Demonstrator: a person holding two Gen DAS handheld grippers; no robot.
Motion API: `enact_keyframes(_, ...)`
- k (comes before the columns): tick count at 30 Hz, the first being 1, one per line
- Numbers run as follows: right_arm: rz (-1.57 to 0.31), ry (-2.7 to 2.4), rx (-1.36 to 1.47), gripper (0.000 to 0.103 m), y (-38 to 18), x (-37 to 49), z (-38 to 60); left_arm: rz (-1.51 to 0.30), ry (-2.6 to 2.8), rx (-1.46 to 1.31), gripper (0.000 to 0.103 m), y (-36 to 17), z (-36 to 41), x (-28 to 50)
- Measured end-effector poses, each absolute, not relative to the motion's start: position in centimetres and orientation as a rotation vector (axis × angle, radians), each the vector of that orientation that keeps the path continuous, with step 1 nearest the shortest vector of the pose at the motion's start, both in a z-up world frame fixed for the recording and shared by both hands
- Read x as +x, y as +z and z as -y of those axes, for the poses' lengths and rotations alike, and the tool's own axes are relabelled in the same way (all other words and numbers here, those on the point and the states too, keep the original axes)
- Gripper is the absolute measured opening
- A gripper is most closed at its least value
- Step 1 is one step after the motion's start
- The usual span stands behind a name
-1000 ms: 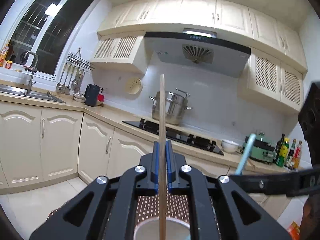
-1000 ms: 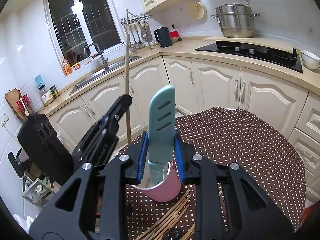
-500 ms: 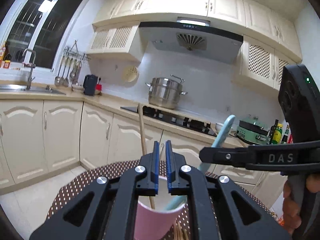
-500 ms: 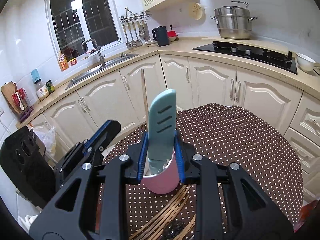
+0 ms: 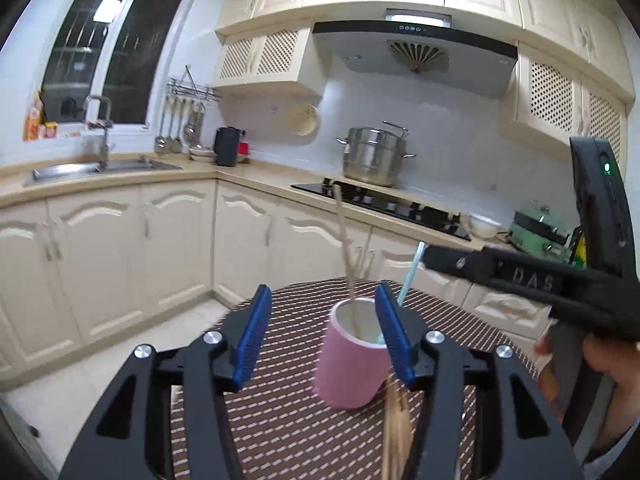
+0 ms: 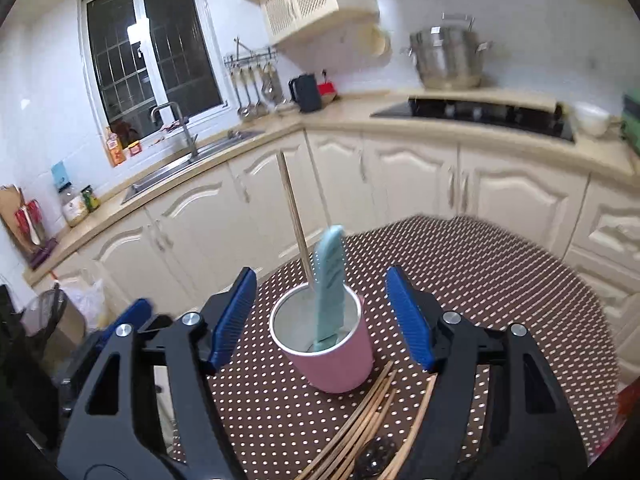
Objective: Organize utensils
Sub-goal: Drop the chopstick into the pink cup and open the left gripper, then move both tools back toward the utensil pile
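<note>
Both grippers have let go since a second ago: the left gripper [image 5: 322,326], then clamped on the wooden chopstick [image 6: 294,220], now has its blue pads spread wide with nothing between them, and the right gripper [image 6: 322,314], then closed on the teal knife handle [image 6: 330,280], also stands apart. Chopstick and knife now rest in the pink cup [image 6: 334,354], both leaning up out of its white-lined mouth. That cup stands on the dotted brown tablecloth [image 6: 500,280] near the table's near-left side, with bare cloth to its right and far side. A bundle of loose chopsticks [image 6: 360,420] lies just near of the cup, its tips almost at the base. Beyond the table's far edge the floor drops away before the cream cabinets [image 6: 420,184].
</note>
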State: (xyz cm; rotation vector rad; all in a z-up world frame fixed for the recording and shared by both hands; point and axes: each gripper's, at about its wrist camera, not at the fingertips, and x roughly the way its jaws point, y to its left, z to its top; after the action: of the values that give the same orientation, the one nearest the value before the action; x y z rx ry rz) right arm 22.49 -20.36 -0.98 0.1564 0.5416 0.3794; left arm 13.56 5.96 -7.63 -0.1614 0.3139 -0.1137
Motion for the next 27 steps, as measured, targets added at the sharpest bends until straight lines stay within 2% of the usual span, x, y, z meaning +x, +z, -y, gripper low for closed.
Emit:
enact_keyframes(2, -0.536, 0.354, 0.154, 0.067, -0.7, 21.4, 20.3, -0.330, -0.095, -0.163, 0.060, -7.2, -7.1, 12.2)
enact_keyframes(8, -0.551, 0.276, 0.150, 0.069, -1.2, 17.5, 20.3, -0.374, -0.083, -0.153, 0.067, -7.2, -10.2, 8.2)
enact_keyframes(15, -0.625, 0.217, 0.119, 0.072, -3.0, 12.7, 18.7, -0.435, -0.110, -0.136, 0.070, -8.5, -12.6, 4.9)
enact_keyframes(27, -0.637, 0.165, 0.146, 0.074, -3.0, 7.9, 18.2, -0.464, -0.185, -0.120, 0.072, -8.8, -13.0, 1.9)
